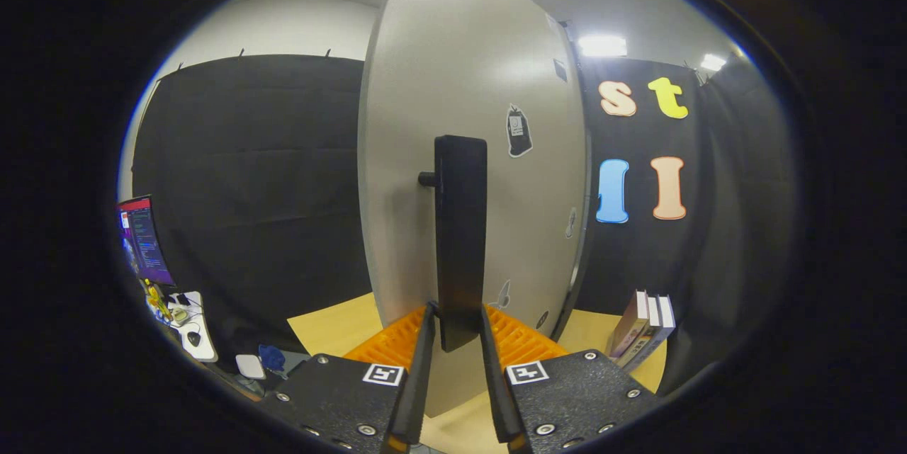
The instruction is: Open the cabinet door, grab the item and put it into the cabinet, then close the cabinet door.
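A: While the monitor (145,240) glows at the far left of the frame with a mouse (193,338) below it on the white desk (205,348), what's at centre?

B: The cabinet door (482,128), pale grey, edge toward us, its dark upright handle (460,227) right in the middle.

A: And the hand-held gripper (457,323)?

B: Narrowed at bottom centre, both fingers pressing the handle's lower end.

A: The item?

B: Lower right: books (641,333) leaning on the tan surface (333,330), beside the door.
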A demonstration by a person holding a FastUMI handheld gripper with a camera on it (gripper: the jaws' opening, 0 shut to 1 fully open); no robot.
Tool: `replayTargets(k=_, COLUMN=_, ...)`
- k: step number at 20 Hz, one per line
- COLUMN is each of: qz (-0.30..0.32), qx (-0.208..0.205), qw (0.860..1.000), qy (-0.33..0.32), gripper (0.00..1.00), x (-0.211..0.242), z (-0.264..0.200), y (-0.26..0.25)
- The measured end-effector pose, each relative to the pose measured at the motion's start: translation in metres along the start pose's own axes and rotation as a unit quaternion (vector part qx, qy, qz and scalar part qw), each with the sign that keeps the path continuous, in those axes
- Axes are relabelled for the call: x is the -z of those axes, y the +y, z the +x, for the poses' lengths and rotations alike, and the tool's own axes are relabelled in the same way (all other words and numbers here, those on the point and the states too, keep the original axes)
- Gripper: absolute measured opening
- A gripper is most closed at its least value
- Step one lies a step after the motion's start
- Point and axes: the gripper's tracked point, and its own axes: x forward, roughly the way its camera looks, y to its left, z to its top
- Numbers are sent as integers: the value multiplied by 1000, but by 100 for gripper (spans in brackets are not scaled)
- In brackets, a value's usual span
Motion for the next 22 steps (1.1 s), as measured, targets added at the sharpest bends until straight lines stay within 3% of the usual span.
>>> replayTargets(k=5, qz=-31, qx=34, qw=999, qy=5, gripper=47, x=10, z=-11, y=-11)
replayTargets(k=7, qz=-33, qx=49, qw=998, qy=10, gripper=58, x=15, z=-17, y=-12)
replayTargets(k=8, qz=-26, qx=55, qw=998, qy=9, gripper=66, x=16, z=-19, y=-12)
replayTargets(k=11, qz=16, qx=82, qw=996, qy=5, gripper=74, x=18, z=-18, y=-19)
replayTargets(k=14, qz=48, qx=142, qw=989, qy=2, gripper=89, x=20, z=-21, y=-37)
replayTargets(k=22, qz=48, qx=275, qw=960, qy=-12, gripper=92, x=24, z=-58, y=-78)
